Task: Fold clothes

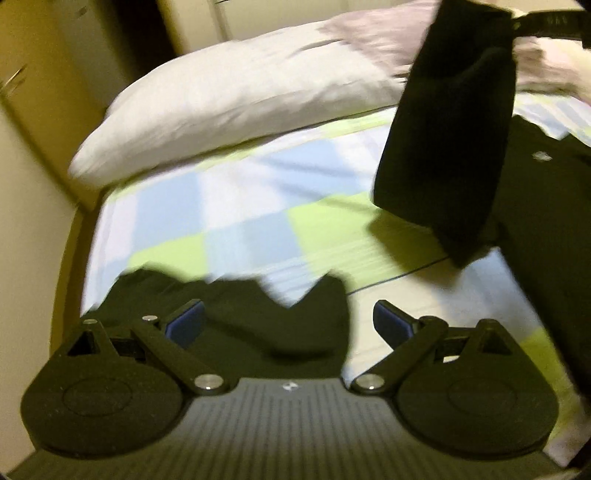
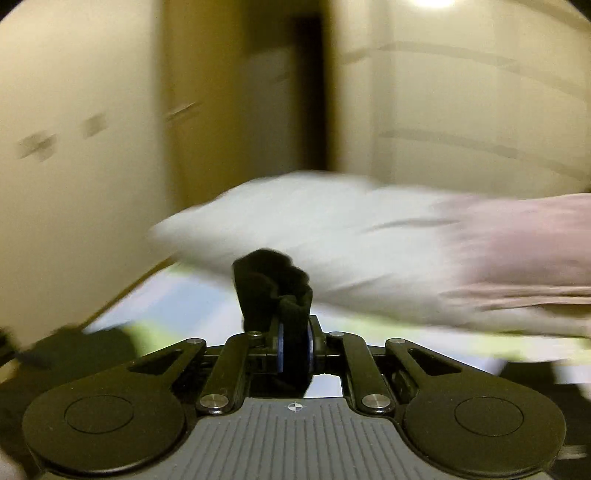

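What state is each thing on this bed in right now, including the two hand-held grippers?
Left hand-held gripper: open, holding nothing.
Right hand-held gripper: shut on black cloth.
Black cloth: hanging lifted above the bed.
Black garment: lying crumpled on the checked sheet.
Pillow: lying flat.

Left gripper [image 1: 288, 325] sits at the bottom with its blue pads [image 1: 186, 321] spread wide over a crumpled black garment [image 1: 258, 317] on the checked bedsheet [image 1: 221, 206]. Upper right — black cloth [image 1: 450, 147] dangling from the right gripper [image 1: 546, 20]. White pillow [image 1: 240, 96] upper left — all blurry.
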